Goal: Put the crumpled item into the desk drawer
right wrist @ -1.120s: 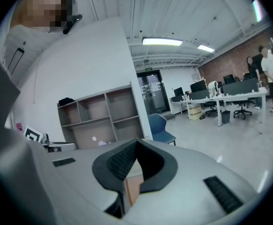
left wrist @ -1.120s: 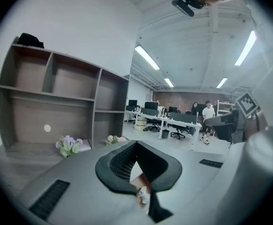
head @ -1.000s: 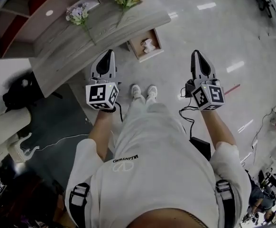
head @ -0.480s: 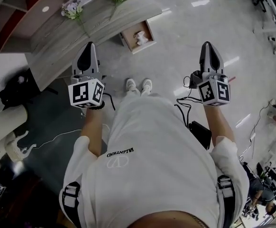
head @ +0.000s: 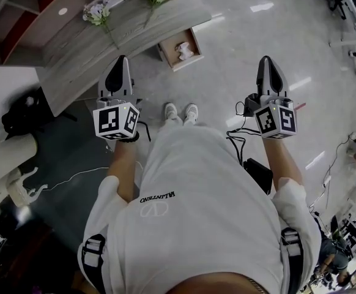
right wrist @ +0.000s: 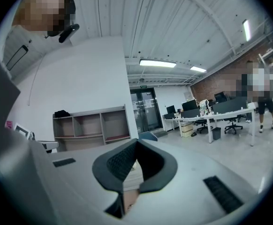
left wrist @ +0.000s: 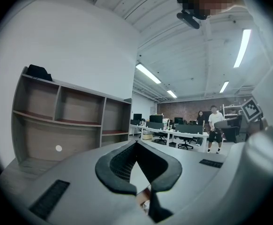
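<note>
Both grippers hover in front of the desk, jaws pressed together on nothing: the left gripper (head: pixel 120 63) near the desk's (head: pixel 135 29) front edge, the right gripper (head: pixel 268 62) well apart from it. The crumpled item (head: pixel 182 49) lies in the open drawer (head: pixel 167 55) jutting from the desk's front.

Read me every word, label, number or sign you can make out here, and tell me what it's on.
"VALENTINO": print on the back of the person's white shirt, upside down in the head view.
Left marker cube, right marker cube: square patterns only, no letters.
Green sign above the glass door, right gripper view: too small to read.
</note>
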Tool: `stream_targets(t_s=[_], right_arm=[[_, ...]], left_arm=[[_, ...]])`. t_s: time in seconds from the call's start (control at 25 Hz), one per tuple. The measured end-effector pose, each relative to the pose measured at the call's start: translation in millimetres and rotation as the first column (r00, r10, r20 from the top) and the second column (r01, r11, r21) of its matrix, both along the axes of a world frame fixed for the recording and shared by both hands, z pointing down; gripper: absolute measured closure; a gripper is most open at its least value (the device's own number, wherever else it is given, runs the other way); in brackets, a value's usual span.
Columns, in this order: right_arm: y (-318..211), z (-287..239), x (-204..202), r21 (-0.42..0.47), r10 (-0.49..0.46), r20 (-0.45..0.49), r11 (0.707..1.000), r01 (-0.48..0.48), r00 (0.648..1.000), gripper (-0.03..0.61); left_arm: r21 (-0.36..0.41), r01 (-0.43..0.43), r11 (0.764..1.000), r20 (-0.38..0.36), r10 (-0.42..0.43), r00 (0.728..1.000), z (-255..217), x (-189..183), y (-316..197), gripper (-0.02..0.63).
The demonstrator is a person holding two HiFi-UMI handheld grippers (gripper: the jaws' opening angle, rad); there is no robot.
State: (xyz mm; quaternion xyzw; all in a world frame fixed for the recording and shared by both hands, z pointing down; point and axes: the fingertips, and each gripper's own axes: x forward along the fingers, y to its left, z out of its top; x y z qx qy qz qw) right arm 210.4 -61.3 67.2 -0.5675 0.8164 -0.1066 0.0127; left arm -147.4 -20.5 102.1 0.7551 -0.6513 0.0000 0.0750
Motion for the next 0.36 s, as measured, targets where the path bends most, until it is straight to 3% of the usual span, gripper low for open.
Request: stream_targets(t_s=[0.36], right_arm=[[-2.4,0.2,-1.0,-0.001,-0.012,0.004,1.0,0.012,1.0,0.581]], left_arm=[[-0.002,-0.004,1.0,0.007,0.004,1.0,-1.9,6.5,0.7,0.611]])
